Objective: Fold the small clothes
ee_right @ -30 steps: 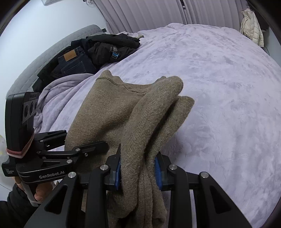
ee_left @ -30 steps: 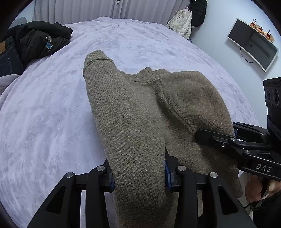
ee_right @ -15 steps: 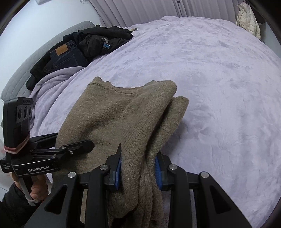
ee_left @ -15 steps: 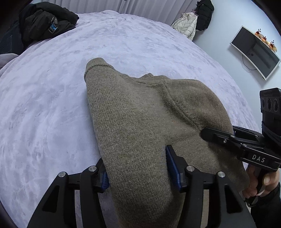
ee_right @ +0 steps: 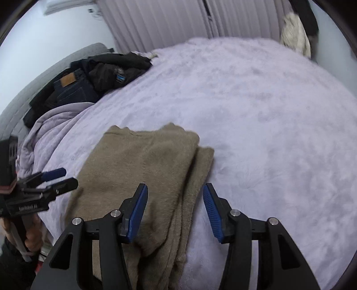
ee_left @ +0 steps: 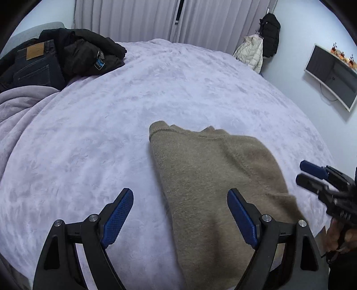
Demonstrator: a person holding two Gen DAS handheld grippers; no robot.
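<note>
Left wrist view shows the folded brown sweater [ee_left: 218, 178] lying flat on the lilac bedspread [ee_left: 111, 133], filling the lower middle and lower right of the frame, collar edge toward the centre. The left gripper [ee_left: 180, 207] points down at a slant from the bottom edge; its jaws have just been opening and now stand wide, the left blue pad [ee_left: 118, 216] over bare bedspread and the right pad over the knit, neither pressing it, so the sweater lies loose between them. At the right edge the right gripper [ee_left: 305, 172] reaches in, a hand [ee_left: 341, 234] below it.

In the right wrist view the sweater [ee_right: 142, 169] lies in the lower centre, its layered edge running down between the parted fingers. The right gripper [ee_right: 175, 200] has also just been opening; its pads stand clear of the cloth and hold nothing.

Dark jeans [ee_left: 33, 64] and a black jacket [ee_left: 84, 51] are heaped at the upper left. Pale curtains [ee_left: 133, 20] hang behind the bed, coats [ee_left: 261, 44] hang at the upper right, and a wall screen [ee_left: 332, 75] sits at the right.
</note>
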